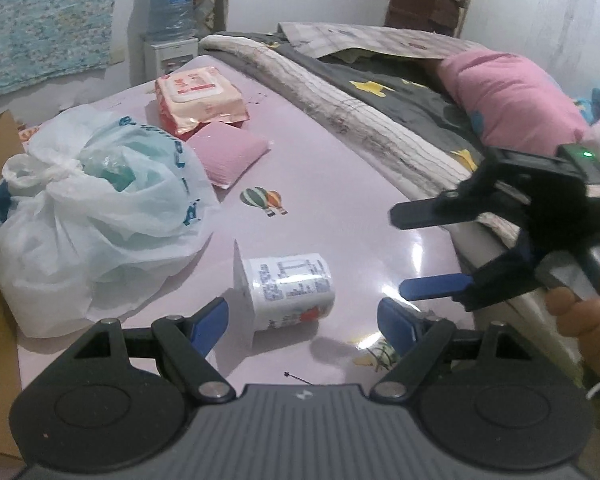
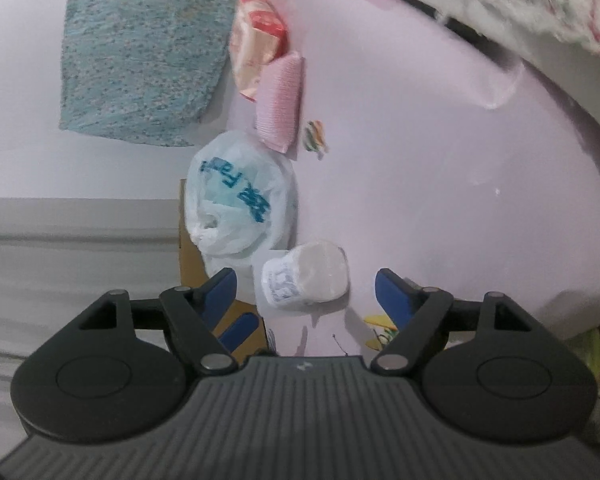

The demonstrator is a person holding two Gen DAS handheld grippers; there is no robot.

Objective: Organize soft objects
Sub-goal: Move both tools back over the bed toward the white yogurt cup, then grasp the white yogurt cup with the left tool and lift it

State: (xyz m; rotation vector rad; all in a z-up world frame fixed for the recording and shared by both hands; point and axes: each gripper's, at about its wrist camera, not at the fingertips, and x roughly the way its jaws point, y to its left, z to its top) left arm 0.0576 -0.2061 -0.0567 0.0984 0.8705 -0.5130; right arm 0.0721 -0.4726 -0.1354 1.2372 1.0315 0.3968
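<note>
Two grippers are standing released: we are holding the left gripper (image 1: 302, 320) and the right gripper (image 2: 305, 292) with jaws apart, gripping nothing. Just ahead, the roll (image 1: 290, 290) is lying on the pink sheet (image 1: 340, 152). Farther, the bag (image 1: 92, 216), the pink pad (image 1: 228, 152) and the wipes (image 1: 198, 98) are lying.

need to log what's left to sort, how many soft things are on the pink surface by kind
tied plastic bag: 1
wrapped tissue roll: 1
wet wipes pack: 1
small pink cushion: 1
total: 4
</note>
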